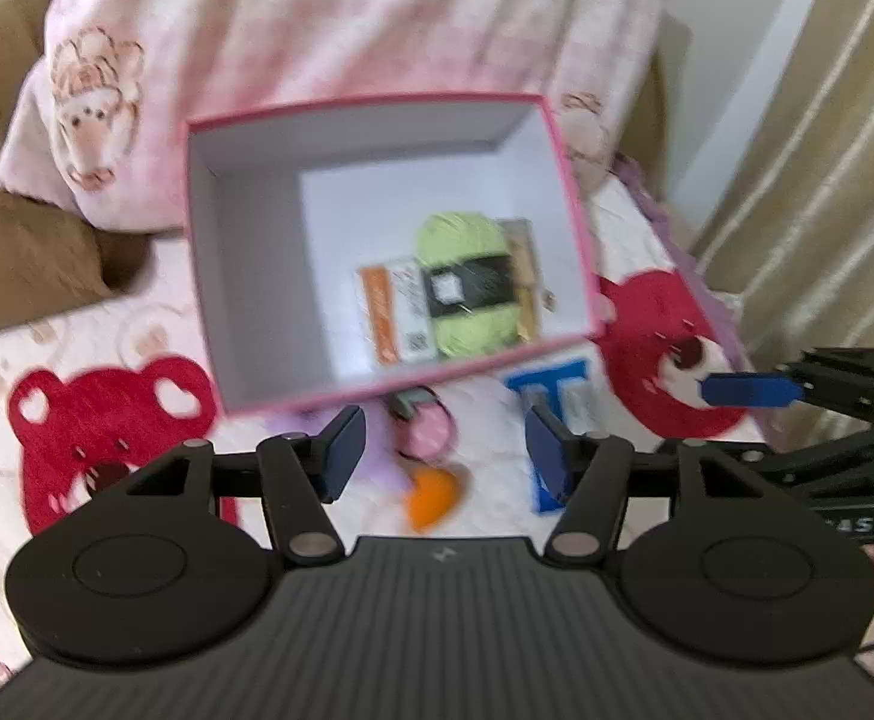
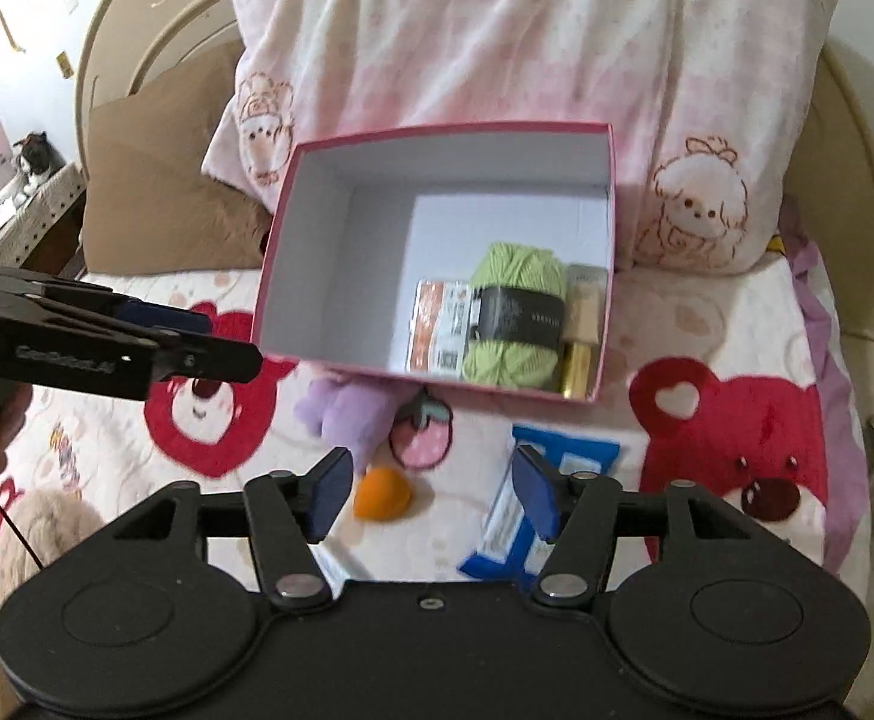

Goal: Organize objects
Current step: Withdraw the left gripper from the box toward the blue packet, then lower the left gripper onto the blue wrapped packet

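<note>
Inside the pink box [image 2: 454, 138] lies yarn [image 2: 511, 315] (green); both claws, left [image 1: 444, 450] and right [image 2: 434, 495], seemingly spread.

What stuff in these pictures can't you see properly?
- Purple plush toy: right wrist view, the pink box covers its top.
- Blue-and-white pack: both views, tongs' fingers hide parts.
- Yarn label: left wrist view, motion blur smears the print.
- Gold item: right wrist view, box wall hides its end.

Ahead of the jaws, the box [image 2: 437, 252] stands on the bed [image 2: 706, 330], holding yarn [image 2: 511, 312] between a packet [image 2: 439, 324] and a bottle [image 2: 580, 330]. A pillow [image 2: 496, 48] lies behind it. Between the jaws and the box lie a plush [image 2: 347, 414], a ball [image 2: 383, 495] and, rightward, a carton [image 2: 532, 492].
</note>
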Demonstrator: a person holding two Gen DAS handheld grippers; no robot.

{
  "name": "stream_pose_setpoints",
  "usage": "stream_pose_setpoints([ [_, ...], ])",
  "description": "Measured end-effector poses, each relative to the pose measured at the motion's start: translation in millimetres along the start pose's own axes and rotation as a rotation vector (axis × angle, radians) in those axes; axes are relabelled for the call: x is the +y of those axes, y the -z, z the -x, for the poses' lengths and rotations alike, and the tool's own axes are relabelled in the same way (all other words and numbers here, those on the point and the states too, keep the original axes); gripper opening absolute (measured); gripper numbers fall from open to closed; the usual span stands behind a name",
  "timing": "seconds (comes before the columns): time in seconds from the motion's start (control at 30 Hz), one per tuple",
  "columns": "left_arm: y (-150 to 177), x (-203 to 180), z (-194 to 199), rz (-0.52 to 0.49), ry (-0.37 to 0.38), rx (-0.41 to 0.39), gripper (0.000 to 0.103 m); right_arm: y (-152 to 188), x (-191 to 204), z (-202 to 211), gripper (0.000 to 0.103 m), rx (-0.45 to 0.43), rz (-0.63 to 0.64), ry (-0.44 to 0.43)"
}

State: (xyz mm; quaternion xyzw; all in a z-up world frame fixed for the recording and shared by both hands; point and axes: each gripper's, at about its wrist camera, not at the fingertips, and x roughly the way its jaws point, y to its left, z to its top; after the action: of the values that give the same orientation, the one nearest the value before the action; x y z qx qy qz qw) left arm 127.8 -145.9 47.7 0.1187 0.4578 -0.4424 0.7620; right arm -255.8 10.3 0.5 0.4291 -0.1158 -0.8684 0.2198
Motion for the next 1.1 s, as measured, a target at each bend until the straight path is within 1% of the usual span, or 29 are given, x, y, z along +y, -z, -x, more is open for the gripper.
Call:
stream_pose_setpoints([
  [0.07, 9, -6, 6, 0.032, 0.021, -0.007, 0.059, 8, 0, 6, 0.071, 0.015, 0.008, 0.003],
  [0.1, 14, -8, 7, 0.048, 0.024, -0.015, 0.059, 14, -1, 9, 0.072, 0.022, 0.013, -0.003],
  [0.2, 30, -12, 6, 0.071, 0.016, -0.006, 0.059, 29, -5, 19, 0.075, 0.037, 0.023, -0.014],
  [0.3, 46, -16, 3, 0.093, 0.050, -0.008, 0.061, 44, -11, 25, 0.081, 0.052, 0.027, -0.018],
  [0.33, 52, -16, 2, 0.108, 0.062, -0.014, 0.063, 49, -13, 27, 0.083, 0.060, 0.029, -0.020],
  [0.43, 65, -14, -2, 0.179, 0.077, -0.045, 0.075, 60, -15, 29, 0.084, 0.066, 0.048, -0.021],
  [0.47, 68, -14, -3, 0.187, 0.079, -0.049, 0.076, 62, -15, 30, 0.084, 0.068, 0.056, -0.023],
  [0.6, 77, -22, -14, 0.158, 0.060, -0.040, 0.080, 68, -17, 29, 0.089, 0.081, 0.090, -0.019],
  [0.67, 80, -25, -23, 0.148, 0.062, -0.023, 0.080, 68, -16, 24, 0.090, 0.092, 0.112, -0.014],
  [0.77, 82, -27, -41, 0.175, 0.106, -0.017, 0.079, 64, -15, 8, 0.090, 0.120, 0.140, -0.025],
  [0.83, 83, -28, -52, 0.187, 0.112, -0.029, 0.078, 61, -12, -5, 0.090, 0.142, 0.162, -0.033],
  [0.87, 84, -29, -58, 0.193, 0.127, -0.034, 0.078, 60, -12, -13, 0.090, 0.156, 0.174, -0.034],
  [0.97, 86, -27, -78, 0.229, 0.166, -0.019, 0.077, 59, -11, -37, 0.090, 0.200, 0.199, -0.020],
  [1.1, 84, -27, -104, 0.251, 0.152, -0.001, 0.075, 60, -17, -68, 0.090, 0.254, 0.192, -0.005],
])
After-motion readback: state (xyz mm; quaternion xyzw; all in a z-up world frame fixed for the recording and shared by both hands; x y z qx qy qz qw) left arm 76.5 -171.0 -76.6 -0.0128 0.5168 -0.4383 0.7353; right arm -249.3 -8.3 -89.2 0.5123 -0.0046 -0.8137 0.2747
